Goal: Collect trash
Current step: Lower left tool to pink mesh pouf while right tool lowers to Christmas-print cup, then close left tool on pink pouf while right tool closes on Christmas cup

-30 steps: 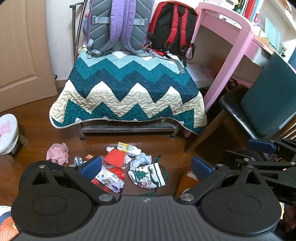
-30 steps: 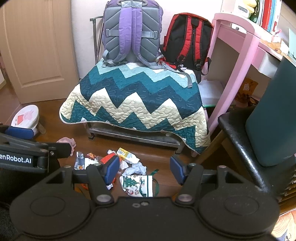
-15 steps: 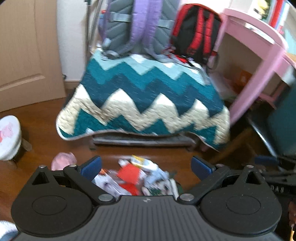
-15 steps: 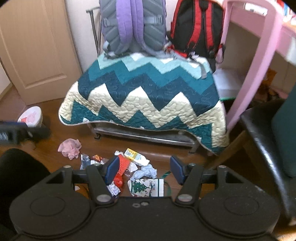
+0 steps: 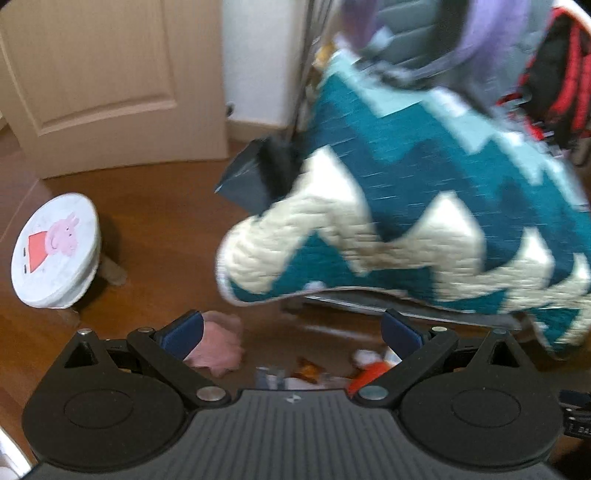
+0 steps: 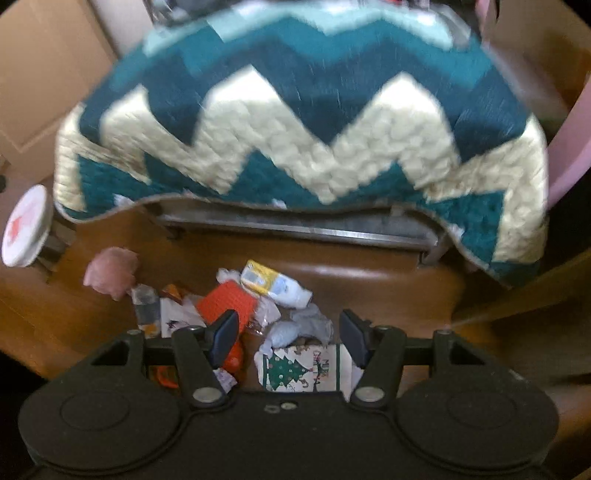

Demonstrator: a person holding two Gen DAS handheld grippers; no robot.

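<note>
A pile of trash lies on the wooden floor in front of a low bench. In the right wrist view it holds a yellow and white carton [image 6: 271,282], an orange mesh piece [image 6: 227,304], crumpled white paper [image 6: 303,326], a Christmas-print bag [image 6: 301,367], a small clear wrapper [image 6: 146,308] and a pink crumpled wad [image 6: 110,271]. My right gripper [image 6: 288,338] is open and empty just above the pile. My left gripper [image 5: 291,332] is open and empty; the pink wad [image 5: 218,349] sits by its left finger, other scraps [image 5: 306,373] lie below.
A teal and cream zigzag quilt [image 6: 295,110] drapes the bench [image 6: 295,227], with backpacks [image 5: 424,33] on it. A small white stool with a pig print [image 5: 55,254] stands at left. A wooden door [image 5: 103,74] is behind. A pink desk leg [image 6: 569,155] stands at right.
Both grippers have dropped lower and closer to the floor. The left view has swung left toward the stool and door. The right gripper has moved in over the trash pile. Both stay open.
</note>
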